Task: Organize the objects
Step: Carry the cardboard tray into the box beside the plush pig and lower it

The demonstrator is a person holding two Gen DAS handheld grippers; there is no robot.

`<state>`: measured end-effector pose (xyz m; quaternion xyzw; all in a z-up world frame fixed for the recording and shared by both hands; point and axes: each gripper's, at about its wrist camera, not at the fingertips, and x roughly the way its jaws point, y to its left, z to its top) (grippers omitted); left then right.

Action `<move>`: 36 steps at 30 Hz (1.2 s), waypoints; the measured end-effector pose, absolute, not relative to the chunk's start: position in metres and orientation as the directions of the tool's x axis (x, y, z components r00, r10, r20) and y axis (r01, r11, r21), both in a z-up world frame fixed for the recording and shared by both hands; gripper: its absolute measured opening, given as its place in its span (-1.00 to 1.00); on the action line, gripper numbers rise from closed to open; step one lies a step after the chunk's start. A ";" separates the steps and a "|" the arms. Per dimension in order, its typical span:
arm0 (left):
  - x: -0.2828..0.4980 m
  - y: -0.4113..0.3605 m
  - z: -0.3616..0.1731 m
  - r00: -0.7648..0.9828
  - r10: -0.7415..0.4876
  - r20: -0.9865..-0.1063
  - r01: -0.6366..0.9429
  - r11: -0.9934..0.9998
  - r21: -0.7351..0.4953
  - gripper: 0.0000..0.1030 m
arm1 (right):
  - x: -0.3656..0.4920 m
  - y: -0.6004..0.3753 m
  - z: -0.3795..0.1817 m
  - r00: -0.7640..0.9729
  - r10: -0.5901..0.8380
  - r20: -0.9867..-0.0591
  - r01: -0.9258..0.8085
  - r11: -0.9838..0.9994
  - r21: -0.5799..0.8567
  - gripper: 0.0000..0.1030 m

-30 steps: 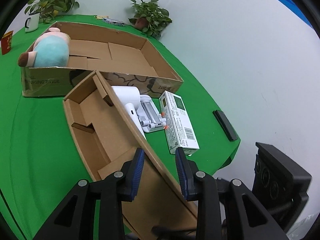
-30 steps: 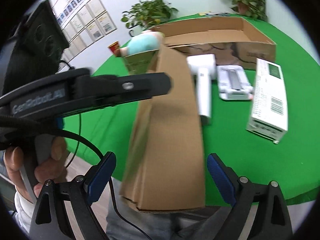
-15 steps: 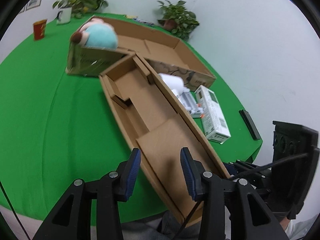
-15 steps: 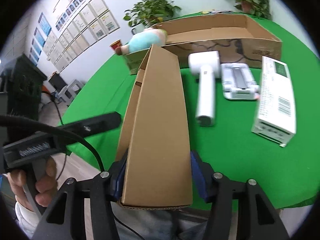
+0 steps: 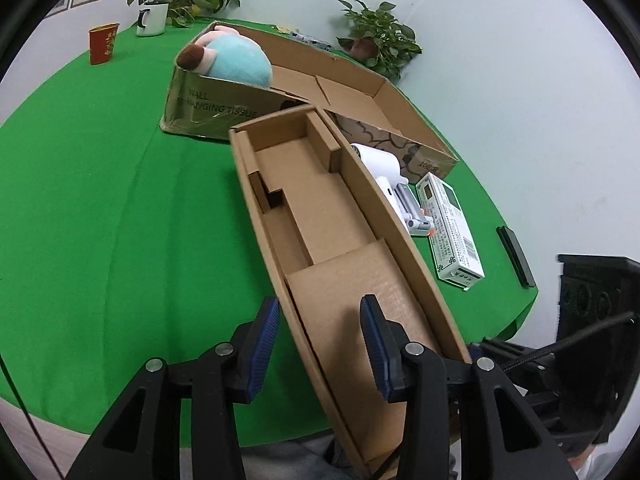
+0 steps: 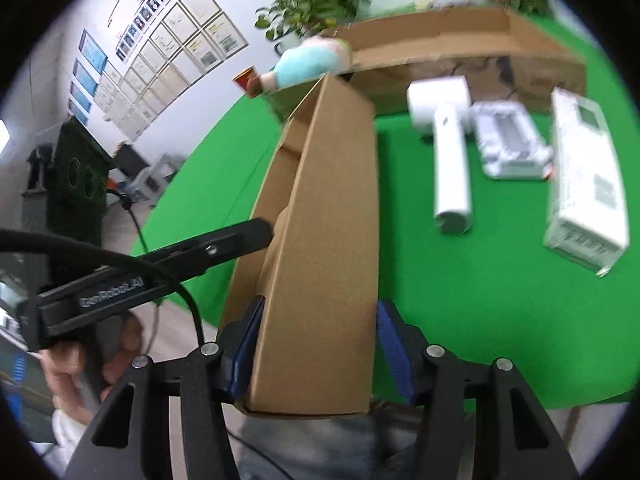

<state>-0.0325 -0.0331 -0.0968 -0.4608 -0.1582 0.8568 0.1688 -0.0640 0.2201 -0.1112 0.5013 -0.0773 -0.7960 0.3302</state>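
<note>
A long open brown cardboard box (image 5: 320, 216) with inner dividers is tilted over the green table's near edge. My right gripper (image 6: 316, 344) is shut on its near end (image 6: 320, 280). My left gripper (image 5: 320, 336) is open, its fingers either side of the box's left wall. A white hair dryer (image 6: 448, 152), a white tray of parts (image 6: 508, 144) and a white printed carton (image 6: 588, 184) lie on the table to the box's right. They also show in the left wrist view, the carton (image 5: 452, 228) nearest.
A large shallow cardboard box (image 5: 320, 92) holding a blue plush toy (image 5: 236, 60) stands behind. A red cup (image 5: 103, 43), a white mug (image 5: 152, 19) and potted plants (image 5: 380, 40) sit at the far edge. A black phone (image 5: 516, 256) lies at the right edge.
My right gripper closed on the box's near end. My left gripper swung left and now looks down into the open box.
</note>
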 end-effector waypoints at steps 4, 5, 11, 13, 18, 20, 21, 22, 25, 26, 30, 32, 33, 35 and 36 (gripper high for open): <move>-0.032 -0.029 -0.099 -0.501 0.438 -0.747 -0.150 -0.894 -0.423 -0.35 | -0.072 0.229 -0.113 -0.319 -0.576 -0.753 0.405 -0.801 0.441 0.08; -0.033 -0.026 -0.100 -0.491 0.451 -0.745 -0.158 -0.888 -0.432 -0.44 | -0.073 0.228 -0.110 -0.348 -0.555 -0.756 0.408 -0.815 0.411 0.08; -0.038 -0.012 -0.101 -0.485 0.434 -0.759 -0.161 -0.898 -0.410 -0.59 | -0.073 0.207 -0.096 -0.456 -0.467 -0.758 0.465 -0.851 0.245 -0.45; -0.039 -0.012 -0.102 -0.486 0.426 -0.763 -0.159 -0.901 -0.403 -0.60 | -0.078 0.207 -0.098 -0.469 -0.440 -0.766 0.453 -0.864 0.219 -0.72; -0.038 -0.010 -0.101 -0.496 0.411 -0.765 -0.159 -0.909 -0.385 -0.64 | -0.084 0.212 -0.104 -0.467 -0.433 -0.771 0.435 -0.871 0.226 -0.81; -0.037 -0.009 -0.099 -0.501 0.398 -0.769 -0.159 -0.915 -0.370 -0.67 | -0.080 0.211 -0.103 -0.479 -0.420 -0.771 0.429 -0.878 0.212 -0.81; -0.036 -0.008 -0.098 -0.503 0.390 -0.771 -0.162 -0.919 -0.359 -0.68 | -0.079 0.211 -0.103 -0.481 -0.417 -0.771 0.427 -0.880 0.209 -0.81; -0.035 -0.007 -0.097 -0.505 0.382 -0.774 -0.166 -0.923 -0.348 -0.69 | -0.078 0.209 -0.103 -0.483 -0.415 -0.771 0.424 -0.881 0.209 -0.81; -0.030 -0.007 -0.088 -0.528 0.373 -0.763 -0.180 -0.927 -0.329 -0.71 | -0.071 0.209 -0.099 -0.511 -0.415 -0.753 0.416 -0.886 0.206 -0.81; -0.028 -0.007 -0.083 -0.539 0.375 -0.754 -0.185 -0.926 -0.328 -0.71 | -0.068 0.210 -0.093 -0.533 -0.414 -0.738 0.414 -0.888 0.199 -0.81; -0.024 -0.008 -0.055 -0.596 0.377 -0.709 -0.210 -0.925 -0.315 -0.72 | -0.060 0.213 -0.071 -0.601 -0.424 -0.678 0.409 -0.891 0.194 -0.81; -0.025 -0.006 -0.035 -0.630 0.376 -0.679 -0.229 -0.926 -0.300 -0.72 | -0.060 0.215 -0.054 -0.640 -0.430 -0.637 0.404 -0.893 0.197 -0.81; -0.027 -0.005 -0.026 -0.646 0.376 -0.664 -0.238 -0.926 -0.294 -0.73 | -0.061 0.215 -0.047 -0.658 -0.430 -0.618 0.402 -0.895 0.194 -0.81; -0.033 -0.001 -0.007 -0.675 0.373 -0.636 -0.256 -0.928 -0.272 -0.73 | -0.065 0.216 -0.030 -0.694 -0.426 -0.580 0.399 -0.899 0.182 -0.81; -0.037 0.000 0.001 -0.686 0.373 -0.625 -0.264 -0.928 -0.264 -0.74 | -0.069 0.216 -0.022 -0.711 -0.423 -0.562 0.398 -0.901 0.175 -0.81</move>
